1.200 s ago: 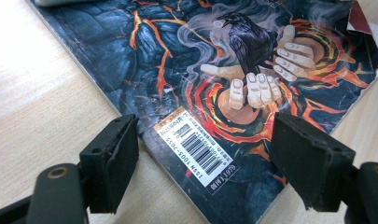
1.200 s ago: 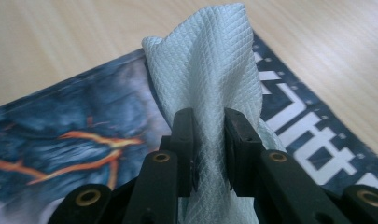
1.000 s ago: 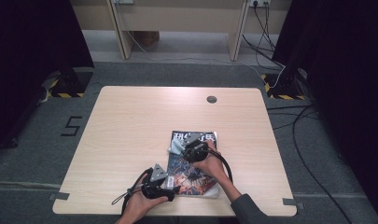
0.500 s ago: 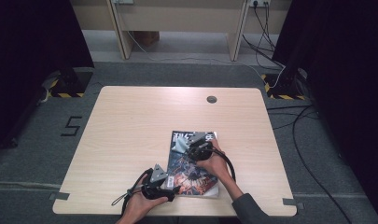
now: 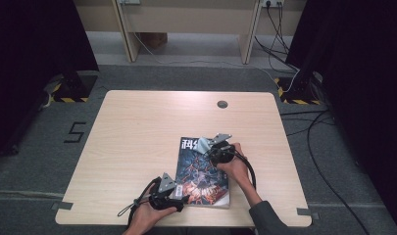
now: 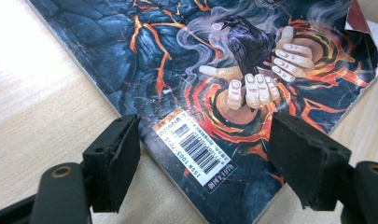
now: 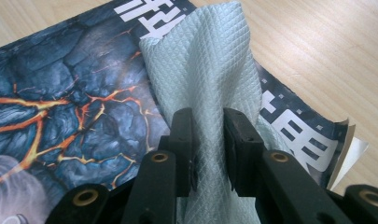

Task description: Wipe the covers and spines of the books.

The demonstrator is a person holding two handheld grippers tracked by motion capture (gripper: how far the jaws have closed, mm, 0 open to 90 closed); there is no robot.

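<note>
Left gripper (image 6: 203, 158) jaws wide, straddling the magazine's (image 5: 201, 171) near-left corner — its view alone shows the barcode. Magazine lies near-right on the table (image 5: 137, 132), long axis near-to-far, title at the far end. Right gripper (image 7: 207, 140) pinches a pale cloth (image 7: 205, 70) — quilted weave clear in its view.

in the left gripper view the top of the magazine (image 6: 252, 60) runs off the picture's edge, so its title is cut away. the small print by its barcode (image 6: 196, 151) is too tiny to read. in the right gripper view the cloth (image 7: 205, 79) covers the middle of the title, and the cloth's bottom end runs off the picture behind the right gripper (image 7: 207, 140).
</note>
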